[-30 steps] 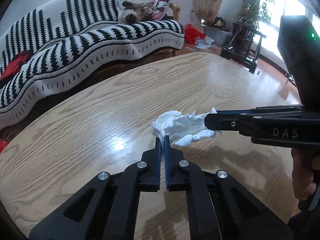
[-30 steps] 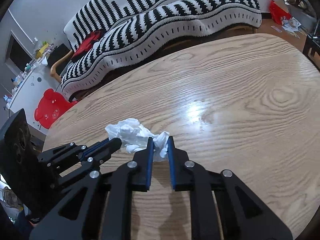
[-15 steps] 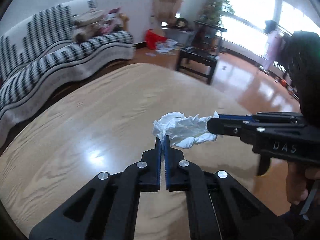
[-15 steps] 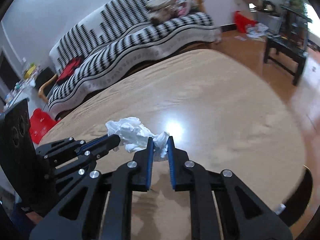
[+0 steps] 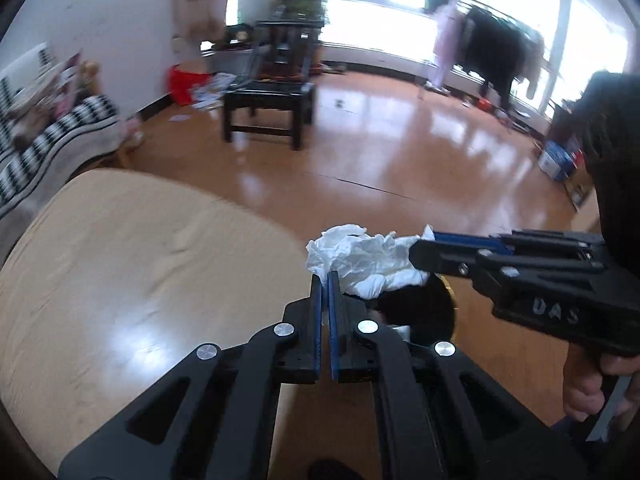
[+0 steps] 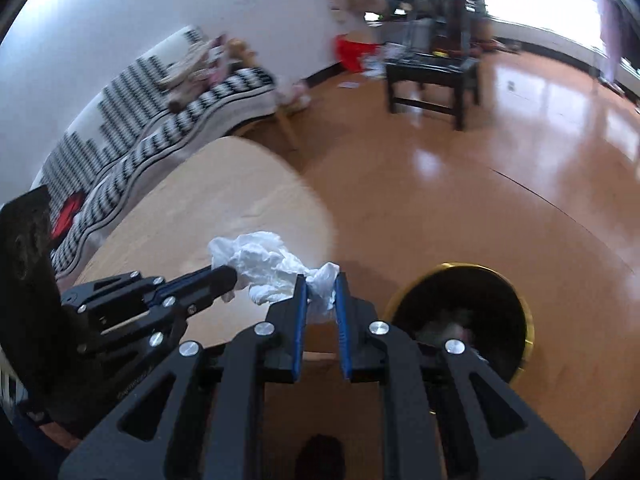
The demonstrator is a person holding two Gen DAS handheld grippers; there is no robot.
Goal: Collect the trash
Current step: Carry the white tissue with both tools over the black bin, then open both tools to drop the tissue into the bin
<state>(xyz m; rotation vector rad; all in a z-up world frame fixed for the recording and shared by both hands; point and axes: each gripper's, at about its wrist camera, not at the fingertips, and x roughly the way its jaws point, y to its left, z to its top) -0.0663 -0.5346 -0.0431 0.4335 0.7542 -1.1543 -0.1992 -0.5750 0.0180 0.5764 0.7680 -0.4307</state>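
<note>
Both jaws pinch one crumpled tissue (image 5: 362,258), so uneven release might drop it beside the gold-rimmed bin (image 6: 528,320).

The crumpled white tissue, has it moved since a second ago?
Yes. The crumpled tissue, held by both the left gripper and right gripper, was over the wooden table; now it's past the edge, near the black bin.

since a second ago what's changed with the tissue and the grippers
Both grippers have carried the crumpled tissue off the wooden table to the side, out past its edge and toward the black gold-rimmed bin on the floor. The grasp is unchanged: the left gripper and right gripper each keep their jaws shut on one end of the tissue. Nothing has been let go.
</note>
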